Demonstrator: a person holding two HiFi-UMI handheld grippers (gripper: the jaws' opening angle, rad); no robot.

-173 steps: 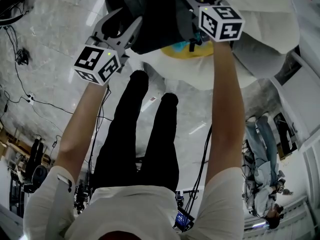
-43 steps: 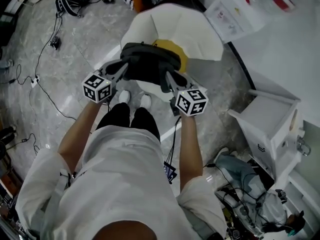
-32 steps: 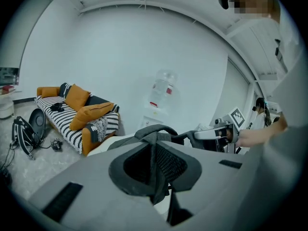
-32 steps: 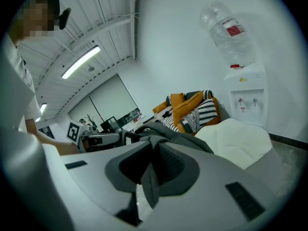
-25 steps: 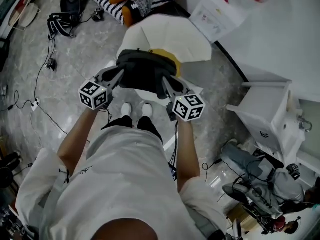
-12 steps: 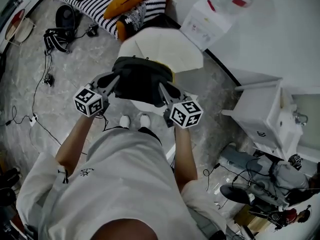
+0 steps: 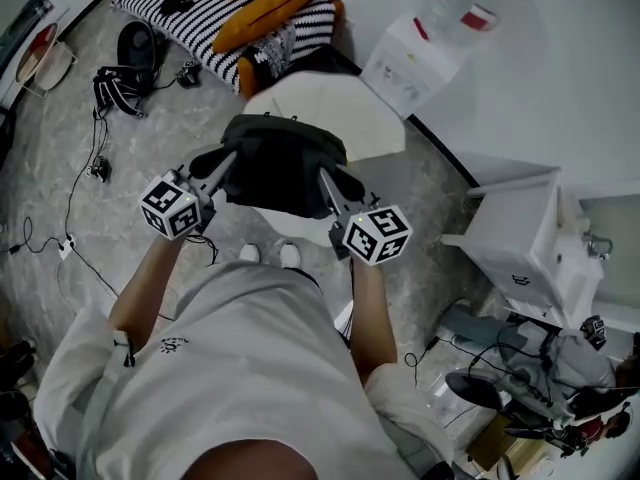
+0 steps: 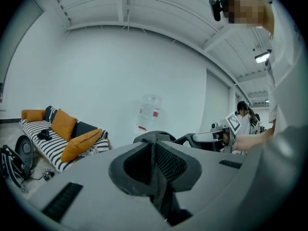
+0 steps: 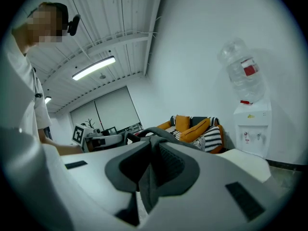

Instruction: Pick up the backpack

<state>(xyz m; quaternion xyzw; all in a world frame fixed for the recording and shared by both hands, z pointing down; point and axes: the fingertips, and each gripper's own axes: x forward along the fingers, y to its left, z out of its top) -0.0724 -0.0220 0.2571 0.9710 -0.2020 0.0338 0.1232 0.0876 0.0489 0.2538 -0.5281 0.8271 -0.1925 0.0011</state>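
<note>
Has raised the backpack (image 7: 283,163) further than a second ago: holds it now at upper centre of the head view, above the shoes (image 7: 268,254), hiding the yellow thing seen earlier at its far edge. Pinches a fold of its dark fabric in the left gripper (image 7: 226,158), left of centre, jaws clenched on it. Does the same with the right gripper (image 7: 326,178), just right of centre, jaws clamped on another fold. Appears to have it clear of the white seat (image 7: 330,108) beyond, so counts, by judgement, as picked up; needs only a steady hold. Cannot see inside the backpack. Shows a clear water bottle (image 7: 455,3) atop the dispenser (image 7: 405,58) at upper right, level unreadable, and a white cabinet (image 7: 520,243) at the right edge, inside unseen.
</note>
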